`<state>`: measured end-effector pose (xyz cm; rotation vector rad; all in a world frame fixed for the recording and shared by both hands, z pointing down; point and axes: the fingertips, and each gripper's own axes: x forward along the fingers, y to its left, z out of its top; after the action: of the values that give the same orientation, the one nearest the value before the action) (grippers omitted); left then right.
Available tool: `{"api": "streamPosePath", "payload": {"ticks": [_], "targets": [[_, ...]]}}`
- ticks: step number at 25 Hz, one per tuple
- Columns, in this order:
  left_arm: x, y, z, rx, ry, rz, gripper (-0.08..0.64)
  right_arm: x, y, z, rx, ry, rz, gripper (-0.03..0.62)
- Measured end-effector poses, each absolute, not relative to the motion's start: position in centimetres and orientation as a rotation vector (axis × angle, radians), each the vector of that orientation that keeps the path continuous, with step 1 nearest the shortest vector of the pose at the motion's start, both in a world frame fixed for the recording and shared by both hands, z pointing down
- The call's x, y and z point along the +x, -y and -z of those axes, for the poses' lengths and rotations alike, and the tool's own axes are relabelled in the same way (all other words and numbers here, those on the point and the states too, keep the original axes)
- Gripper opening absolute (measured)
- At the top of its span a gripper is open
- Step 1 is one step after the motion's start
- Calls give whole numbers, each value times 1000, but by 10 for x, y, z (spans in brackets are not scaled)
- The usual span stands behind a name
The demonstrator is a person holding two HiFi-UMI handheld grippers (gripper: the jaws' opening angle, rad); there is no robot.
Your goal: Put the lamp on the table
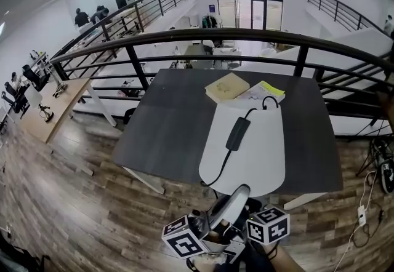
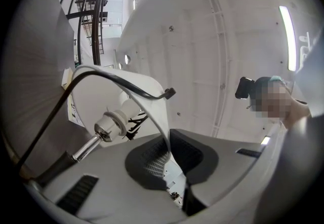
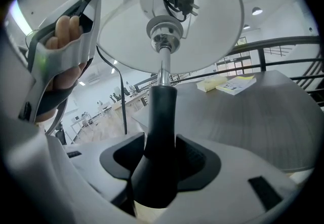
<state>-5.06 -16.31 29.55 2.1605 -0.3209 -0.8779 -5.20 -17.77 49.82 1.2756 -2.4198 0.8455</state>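
The lamp has a wide white shade (image 1: 246, 154), a chrome socket (image 2: 109, 125) and a black stem (image 3: 159, 116). It hangs tilted over the near edge of the dark grey table (image 1: 172, 123). My left gripper (image 2: 169, 161) is shut on the thin rim of the shade (image 2: 152, 106) and looks up into it. My right gripper (image 3: 161, 154) is shut on the black stem just below the chrome tube. The lamp's black cord (image 1: 228, 157) with an inline box (image 1: 237, 133) lies over the shade. Its plug (image 3: 185, 2) is tucked inside the shade.
Two books (image 1: 228, 87) (image 1: 266, 91) lie at the table's far side. A black curved railing (image 1: 203, 37) runs behind the table, with a lower floor of desks and people beyond. Wooden floor (image 1: 68, 191) spreads to the left, and cables (image 1: 363, 215) lie at the right.
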Motion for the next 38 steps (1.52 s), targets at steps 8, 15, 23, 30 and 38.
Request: {"api": "streamPosePath", "payload": {"ticks": [8, 15, 23, 30, 38], "targets": [[-52, 197, -297, 2151, 351, 891, 28, -52, 210, -500, 1246, 2418, -859, 216], [-34, 231, -305, 2140, 383, 890, 28, -34, 243, -509, 1221, 2419, -872, 215], [-4, 277, -311, 2136, 386, 870, 28, -3, 289, -514, 1227, 2408, -891, 215], [21, 316, -317, 2123, 396, 855, 29, 23, 329, -520, 1237, 2403, -909, 215], [41, 358, -324, 2110, 416, 850, 29, 45, 370, -527, 1229, 2395, -925, 215]]}}
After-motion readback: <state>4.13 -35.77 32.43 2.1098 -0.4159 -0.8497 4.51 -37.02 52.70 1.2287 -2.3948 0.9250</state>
